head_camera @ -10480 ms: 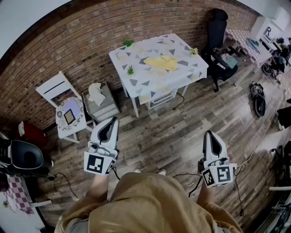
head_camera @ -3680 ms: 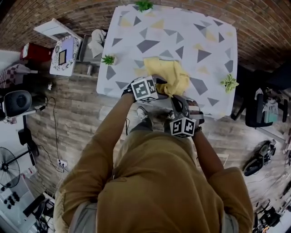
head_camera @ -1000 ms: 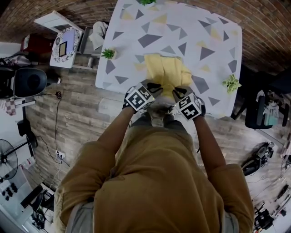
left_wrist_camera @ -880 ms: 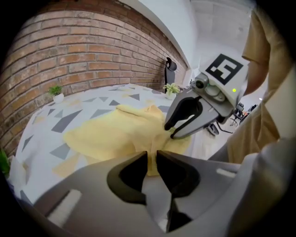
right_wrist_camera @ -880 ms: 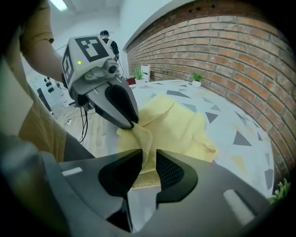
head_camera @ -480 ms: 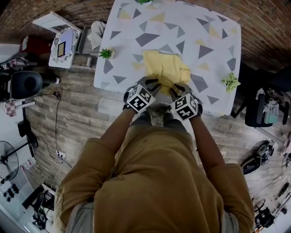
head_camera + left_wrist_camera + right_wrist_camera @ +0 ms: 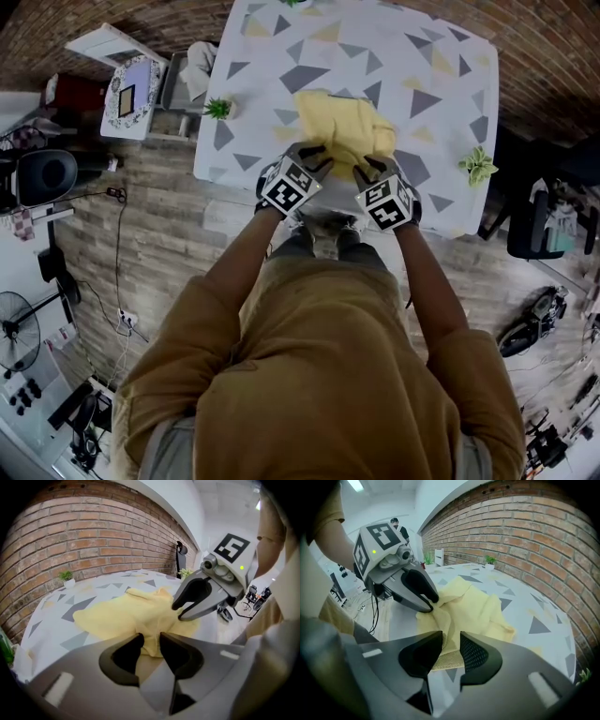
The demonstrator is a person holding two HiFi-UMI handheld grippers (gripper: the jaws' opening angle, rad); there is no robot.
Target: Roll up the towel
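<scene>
The yellow towel (image 7: 345,127) lies bunched on the table (image 7: 441,66) with the white triangle-print cloth. Its near edge is lifted and pushed over toward the far side. My left gripper (image 7: 317,155) pinches the towel's near left part; in the left gripper view a fold of towel (image 7: 122,613) fills the gap of that gripper (image 7: 150,641). My right gripper (image 7: 373,169) is beside it on the near right part. Its jaws have just been opening a little, with towel (image 7: 473,606) still between them (image 7: 451,651) and the hem hanging below.
Small potted plants stand at the table's left edge (image 7: 218,109) and right edge (image 7: 476,169). A white chair (image 7: 127,84) is left of the table, a dark office chair (image 7: 534,225) is to the right, and the wood floor lies below. The person stands close to the table's near edge.
Both grippers have moved forward over the table, away from the person. The towel's near edge has gone with them and folded onto the rest, so the towel looks shorter and more bunched.
</scene>
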